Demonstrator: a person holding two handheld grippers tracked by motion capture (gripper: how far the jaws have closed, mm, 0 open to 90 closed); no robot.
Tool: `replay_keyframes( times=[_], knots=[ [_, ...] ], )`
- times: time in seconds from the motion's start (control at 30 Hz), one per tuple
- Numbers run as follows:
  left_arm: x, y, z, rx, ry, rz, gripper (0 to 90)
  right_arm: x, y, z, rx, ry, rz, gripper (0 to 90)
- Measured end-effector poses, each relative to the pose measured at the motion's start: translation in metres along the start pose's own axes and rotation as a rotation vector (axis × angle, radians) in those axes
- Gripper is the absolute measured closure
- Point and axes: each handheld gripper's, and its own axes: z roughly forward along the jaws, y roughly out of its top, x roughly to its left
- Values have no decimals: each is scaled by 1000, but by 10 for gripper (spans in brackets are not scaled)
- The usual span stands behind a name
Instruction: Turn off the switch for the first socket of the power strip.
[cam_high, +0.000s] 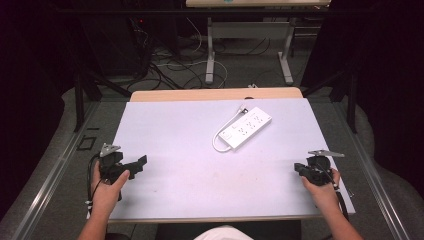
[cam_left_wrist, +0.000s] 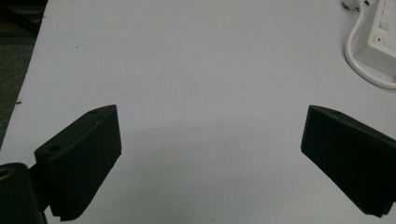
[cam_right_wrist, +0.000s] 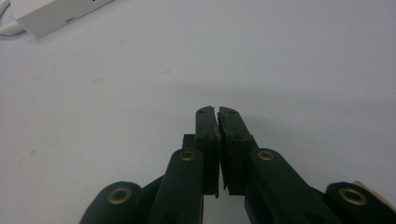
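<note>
A white power strip (cam_high: 247, 128) lies on the white table top (cam_high: 190, 160), a little right of centre toward the back, with its white cable (cam_high: 218, 137) looped at its near left end. The strip's corner (cam_left_wrist: 379, 42) and its cable loop (cam_left_wrist: 362, 70) sit at the upper right of the left gripper view. One end of the strip (cam_right_wrist: 51, 16) reaches into the upper left of the right gripper view. My left gripper (cam_high: 140, 163) rests at the table's front left, jaws spread wide with nothing between them. At the front right, my right gripper (cam_high: 297, 167) has its jaws pressed together, holding nothing.
The table's far wooden edge (cam_high: 215, 94) runs behind the white top. Beyond it on the floor lie tangled cables (cam_high: 165, 65) and the legs of another table (cam_high: 210, 55). Dark curtains close both sides.
</note>
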Motion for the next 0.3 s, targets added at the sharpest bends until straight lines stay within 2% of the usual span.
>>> replay_keyframes(
  times=[0.3],
  knots=[
    [0,0,0,-7,0,-2,48,1,0,0,2,2,0,870]
  ],
)
